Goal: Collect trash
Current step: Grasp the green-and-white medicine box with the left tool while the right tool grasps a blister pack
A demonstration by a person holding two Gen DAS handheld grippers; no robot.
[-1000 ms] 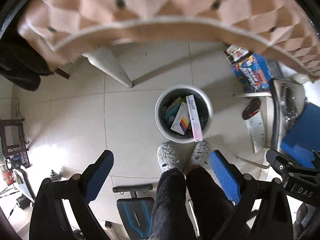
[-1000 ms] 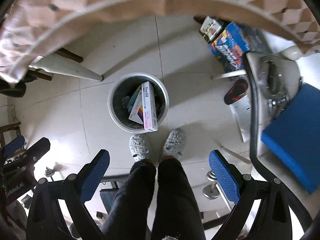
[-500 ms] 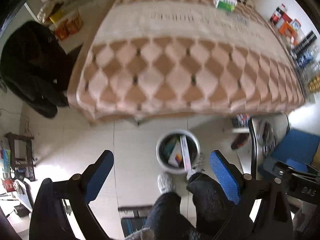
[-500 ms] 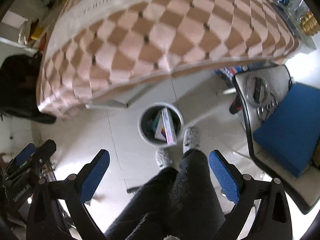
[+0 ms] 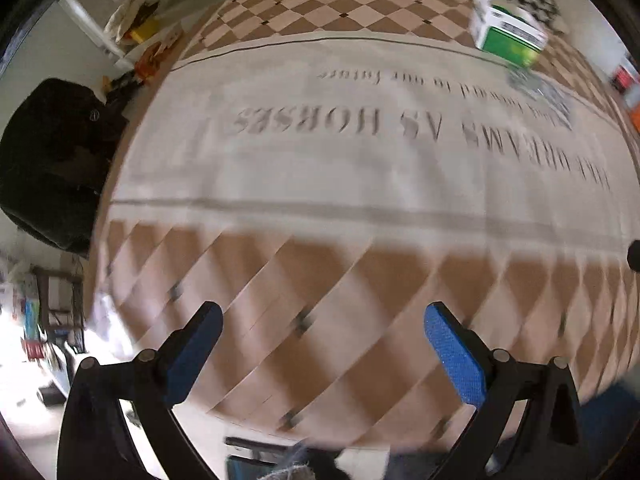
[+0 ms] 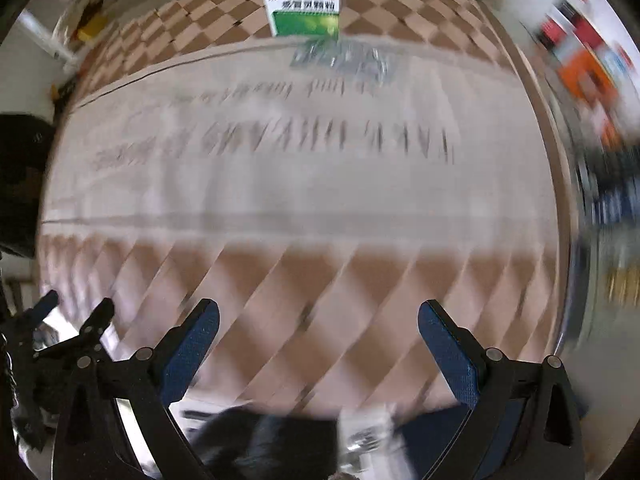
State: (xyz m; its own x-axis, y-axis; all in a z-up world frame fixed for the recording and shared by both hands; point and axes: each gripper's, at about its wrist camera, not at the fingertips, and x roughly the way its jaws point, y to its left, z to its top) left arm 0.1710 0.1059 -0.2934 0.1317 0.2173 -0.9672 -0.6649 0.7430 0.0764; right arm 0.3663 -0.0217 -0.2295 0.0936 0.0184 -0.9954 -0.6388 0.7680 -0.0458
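Cardboard: green-and-white box [image 6: 306,10] sat at twelve o'clock on the table [image 6: 304,184], foil packet [image 6: 344,58] beside it.
Handling: probably light, crushable; I'd pinch its sides.
Claws: my left gripper [image 5: 322,350] and right gripper [image 6: 318,346] gaped wide, empty.

A green-and-white carton [image 6: 305,14] stands at the far side of the surface [image 6: 304,184], on the brown-and-cream chequered band of its cloth. Its green front panel faces this way, under a white strip of printed characters too small to read, and a white flap sticks up at its top right corner. Just beside it, on the near side, lies a crumpled silvery wrapper [image 6: 344,60], flat on the cloth's pale lettered band; blur hides whether the two touch. In the left wrist view the carton [image 5: 508,34] sits tilted at the upper right.
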